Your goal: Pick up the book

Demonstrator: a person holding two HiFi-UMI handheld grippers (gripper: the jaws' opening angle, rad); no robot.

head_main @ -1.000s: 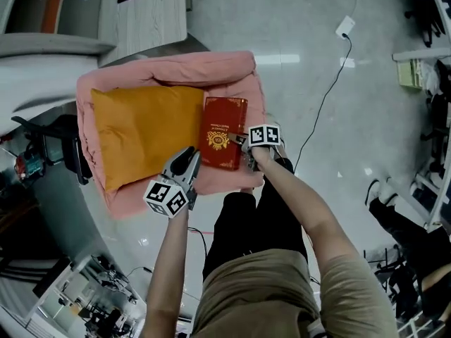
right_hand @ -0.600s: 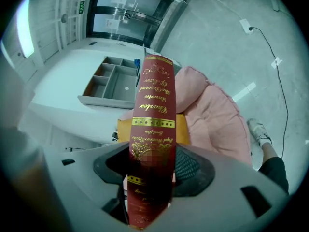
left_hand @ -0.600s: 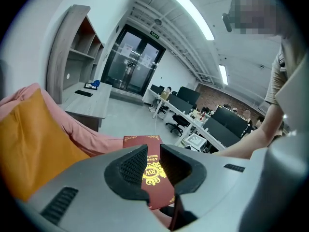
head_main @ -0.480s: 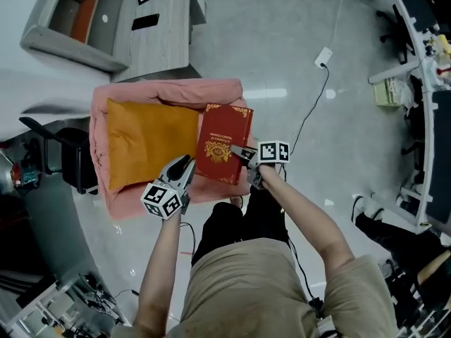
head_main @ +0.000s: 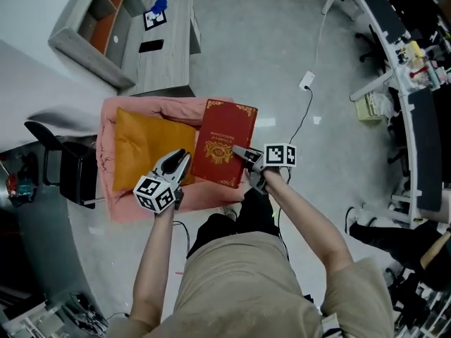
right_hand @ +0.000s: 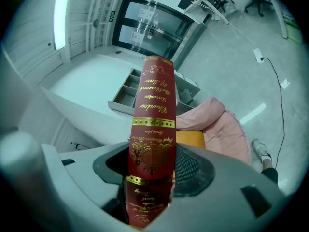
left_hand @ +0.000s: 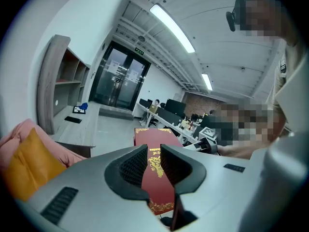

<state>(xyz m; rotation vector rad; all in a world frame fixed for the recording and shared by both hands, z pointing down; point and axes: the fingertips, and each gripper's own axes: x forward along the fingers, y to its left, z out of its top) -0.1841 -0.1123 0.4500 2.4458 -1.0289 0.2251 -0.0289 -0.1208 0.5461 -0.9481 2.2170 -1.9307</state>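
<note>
The red book point(head_main: 224, 143) with gold print hangs in the air above the pink cushion bed point(head_main: 113, 118), its lower right corner clamped in my right gripper point(head_main: 243, 153). In the right gripper view the book's spine point(right_hand: 153, 110) stands upright between the pads of that gripper point(right_hand: 152, 166). My left gripper point(head_main: 180, 162) hovers just left of the book's lower left edge, apart from it. Its jaws point(left_hand: 154, 153) stand a narrow gap apart with nothing gripped; the book point(left_hand: 154, 137) shows beyond them.
An orange pillow point(head_main: 151, 143) lies on the pink bed, left of the book. A grey desk point(head_main: 165, 55) and a shelf unit point(head_main: 99, 27) stand behind it. A black chair point(head_main: 70, 171) is at the left. A white power strip point(head_main: 305, 82) with its cable lies on the floor at the right.
Both grippers have risen. The book has come up off the pink bed in the right gripper and now hangs above it, and the left gripper has kept beside it.
</note>
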